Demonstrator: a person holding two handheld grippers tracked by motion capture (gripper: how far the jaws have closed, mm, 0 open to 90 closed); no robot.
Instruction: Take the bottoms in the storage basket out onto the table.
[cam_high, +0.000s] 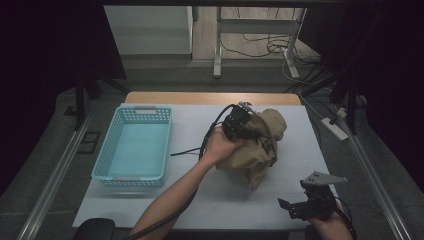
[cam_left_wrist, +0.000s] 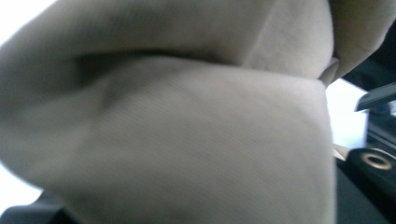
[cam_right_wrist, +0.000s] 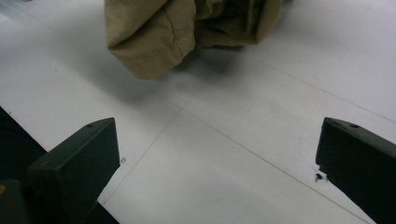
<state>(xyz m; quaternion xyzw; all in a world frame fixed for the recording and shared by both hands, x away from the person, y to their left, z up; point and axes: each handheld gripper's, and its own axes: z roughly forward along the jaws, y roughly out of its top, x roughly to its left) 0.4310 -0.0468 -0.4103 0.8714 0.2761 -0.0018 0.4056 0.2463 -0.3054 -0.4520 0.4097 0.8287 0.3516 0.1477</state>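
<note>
A crumpled tan cloth (cam_high: 256, 150) is bunched up at the middle of the white table cover (cam_high: 200, 200). My left gripper (cam_high: 246, 125) is buried in its top, held by a hand, and the jaws are hidden by fabric. In the left gripper view the tan cloth (cam_left_wrist: 187, 116) presses right against the camera. The cloth's lower fold (cam_right_wrist: 154, 37) hangs just above the sheet and casts a shadow. My right gripper (cam_high: 289, 207) hovers near the front right edge, away from the cloth, and is open (cam_right_wrist: 217, 163) with nothing between its jaws.
A teal plastic basket (cam_high: 100, 165) with nothing inside sits at the left of the table. A black cable (cam_high: 187, 151) trails from the left gripper across the sheet toward the basket. Bare white sheet lies between the cloth and the right gripper.
</note>
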